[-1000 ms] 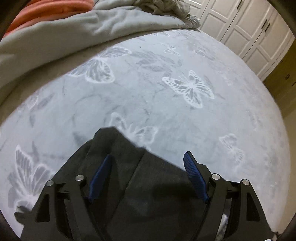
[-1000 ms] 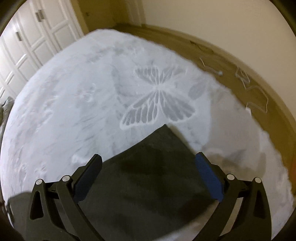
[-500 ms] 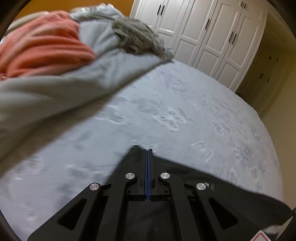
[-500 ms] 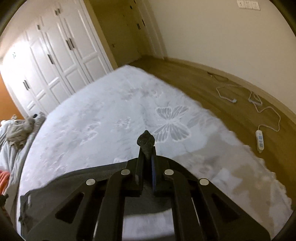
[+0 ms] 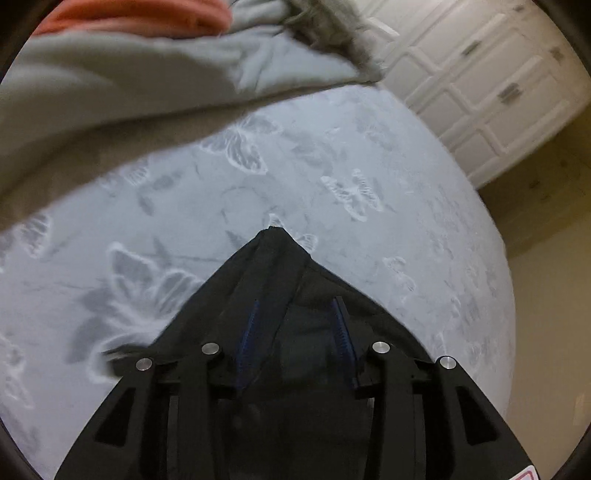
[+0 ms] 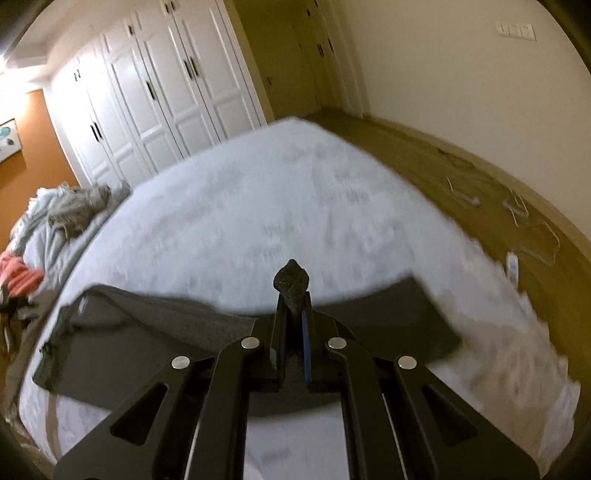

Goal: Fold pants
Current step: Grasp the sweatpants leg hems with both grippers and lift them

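Observation:
Dark grey pants (image 6: 147, 332) lie across the pale butterfly bedspread (image 6: 295, 203). My right gripper (image 6: 293, 306) is shut on a pinch of the fabric, and a small tuft (image 6: 291, 277) sticks out past its tips; the cloth hangs from it to both sides above the bed. In the left wrist view my left gripper (image 5: 295, 301) has its jaws apart and opening. A pointed corner of the pants (image 5: 275, 251) reaches out past the blue pads (image 5: 341, 328). Cloth lies between the pads, but they do not press on it.
A grey duvet (image 5: 110, 92) with an orange blanket (image 5: 147, 18) on it is heaped at the far left of the bed. White wardrobe doors (image 6: 166, 92) stand beyond the bed. A white cable (image 6: 517, 206) lies on the wooden floor to the right.
Both grippers shut on pants corners, then rose and travelled. The left jaws, shut half a second ago, now stand apart. The right stays shut and has lifted its cloth higher.

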